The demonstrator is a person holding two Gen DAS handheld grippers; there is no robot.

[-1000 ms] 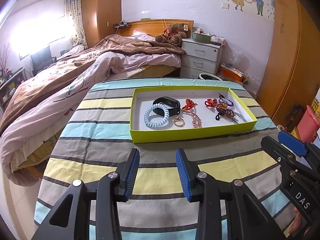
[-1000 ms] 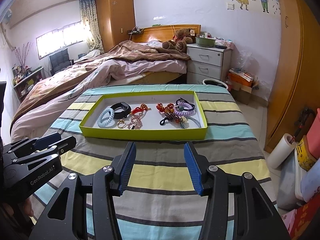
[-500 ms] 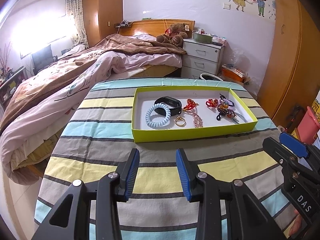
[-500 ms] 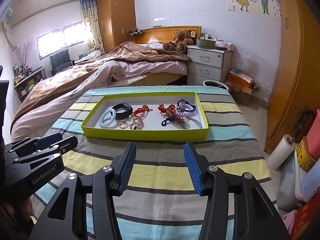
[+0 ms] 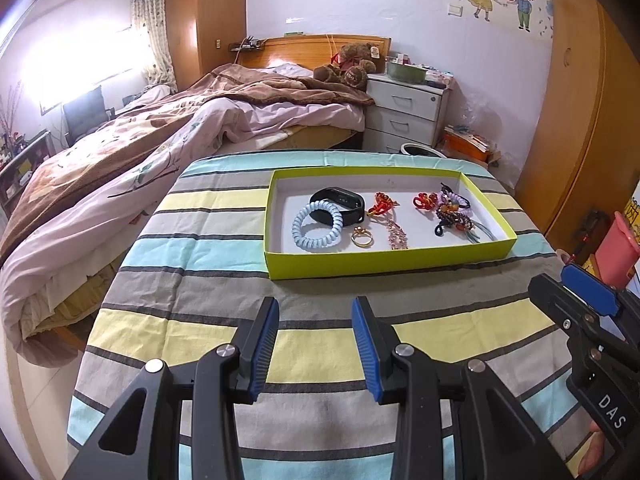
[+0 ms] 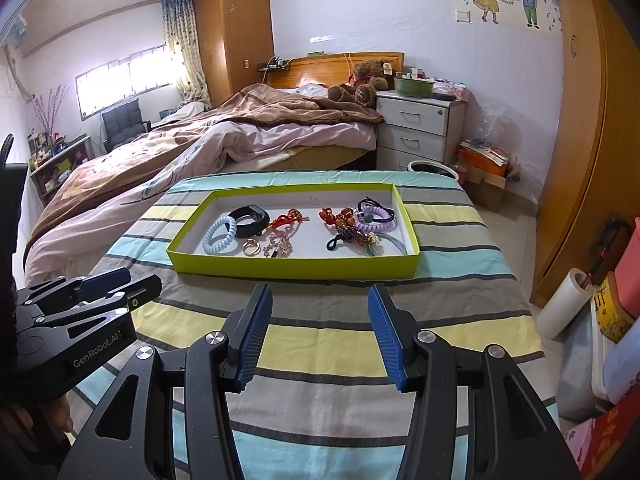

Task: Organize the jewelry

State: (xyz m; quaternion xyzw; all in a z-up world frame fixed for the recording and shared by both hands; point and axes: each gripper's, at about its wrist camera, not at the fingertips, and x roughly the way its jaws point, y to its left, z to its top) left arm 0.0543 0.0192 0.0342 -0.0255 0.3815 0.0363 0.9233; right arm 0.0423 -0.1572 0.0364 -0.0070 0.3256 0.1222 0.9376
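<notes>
the striped table (image 5: pixel 192 336) carries the green tray (image 5: pixel 384 259) dead ahead of both tongs, long axis crosswise. left tongs (image 5: pixel 314 344) and right tongs (image 6: pixel 320 332) hang spread, empty (short of it). the blue coil band (image 5: pixel 317 226) sits toward the left tongs' side, the purple tangle (image 6: pixel 376 216) toward the right's.

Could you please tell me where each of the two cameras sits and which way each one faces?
Left wrist: on the left gripper, looking forward and down across the striped cloth at the green tray; the right gripper shows at right.
Right wrist: on the right gripper, facing the same way; the left gripper shows at left.
Shared: the tray, its jewelry, the bed and both open grippers.
</notes>
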